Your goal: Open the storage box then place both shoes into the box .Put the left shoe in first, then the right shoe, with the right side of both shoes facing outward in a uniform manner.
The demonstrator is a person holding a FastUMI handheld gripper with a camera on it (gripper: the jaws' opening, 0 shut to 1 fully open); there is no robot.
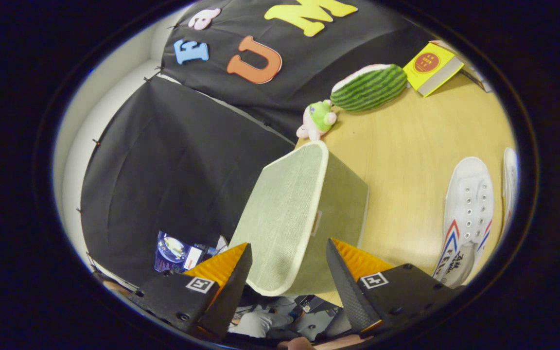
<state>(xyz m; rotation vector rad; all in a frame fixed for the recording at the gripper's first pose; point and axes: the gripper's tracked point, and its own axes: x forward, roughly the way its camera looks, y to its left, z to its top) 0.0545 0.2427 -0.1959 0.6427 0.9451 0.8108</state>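
Tongs [287, 260] wide open, nothing gripped; the box [299, 214] sits betw. the two fingers & just ahead, lid still on, at the desk [406, 141] edge. Box's long axis runs away from the tongs twd the small plush toy [317, 119]. Shoes [467, 218] lie on desk beside the box, apart from it, toes pointing away.

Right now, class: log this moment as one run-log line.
gripper: open, jaws astride storage box corner | box: closed | shoes: on table, outside box
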